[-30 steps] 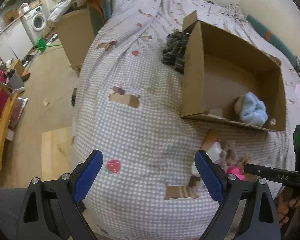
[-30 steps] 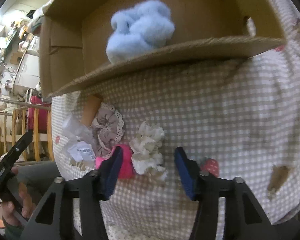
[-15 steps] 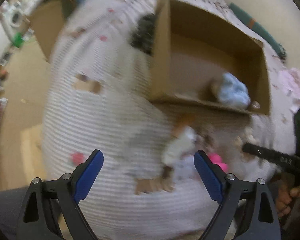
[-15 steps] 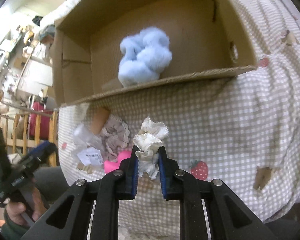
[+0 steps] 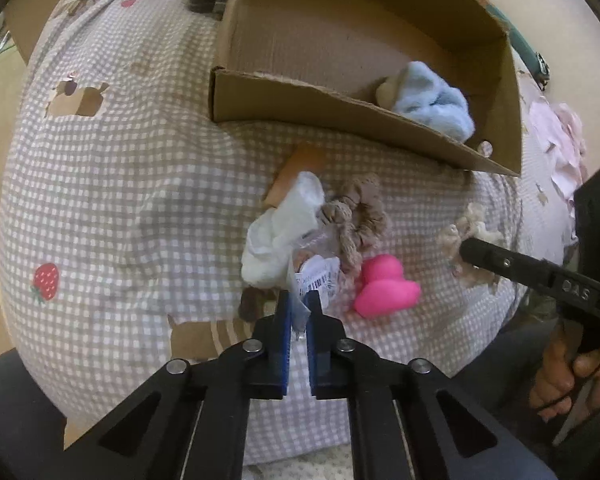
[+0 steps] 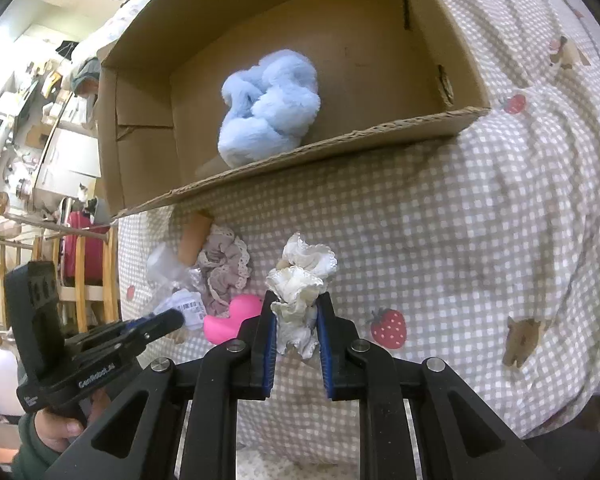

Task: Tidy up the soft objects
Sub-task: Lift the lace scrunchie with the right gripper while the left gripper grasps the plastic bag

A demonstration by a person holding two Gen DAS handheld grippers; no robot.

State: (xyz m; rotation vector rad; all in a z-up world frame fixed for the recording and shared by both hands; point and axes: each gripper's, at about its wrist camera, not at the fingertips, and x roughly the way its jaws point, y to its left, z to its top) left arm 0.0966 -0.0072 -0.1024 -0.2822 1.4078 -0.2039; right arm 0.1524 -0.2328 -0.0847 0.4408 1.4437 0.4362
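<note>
Left wrist and right wrist: both grippers closed on soft things beside the box

Left wrist view shows the left gripper (image 5: 298, 312) pointing down at the checked bedcover (image 5: 120, 200). Its blue pads (image 5: 285, 320) are almost together, and a thin clear plastic bag (image 5: 300, 268) with a white barcode label (image 5: 316, 280) is pinched between them. The bag holds something white (image 5: 280, 232), and it lies on the cover just in front of the pads. A beige scrunchie (image 5: 360, 220) touches the bag on its right side, and a pink duck (image 5: 384, 292) lies just below the scrunchie. Behind the bag a brown paper tube (image 5: 296, 172) is partly hidden.

The cardboard box (image 5: 300, 96) stands open on the bed, behind this small heap. Inside it, near the front wall, a light blue fluffy piece (image 5: 436, 108) rests on the bottom.

In the right wrist view, the right gripper (image 6: 296, 312) is closed on a white frilly scrunchie (image 6: 300, 280). The pads (image 6: 269, 332) press its lower part from both sides, and the upper frills stand out above the fingertips. I cannot tell if the scrunchie is clear of the cover or touches it. The same box (image 6: 420, 124) is behind it, with the blue piece (image 6: 268, 108) inside. The left gripper (image 6: 168, 322) appears at the lower left, held by a hand (image 6: 64, 428), with its tip at the labelled bag (image 6: 188, 308), next to the duck (image 6: 232, 320).
</note>
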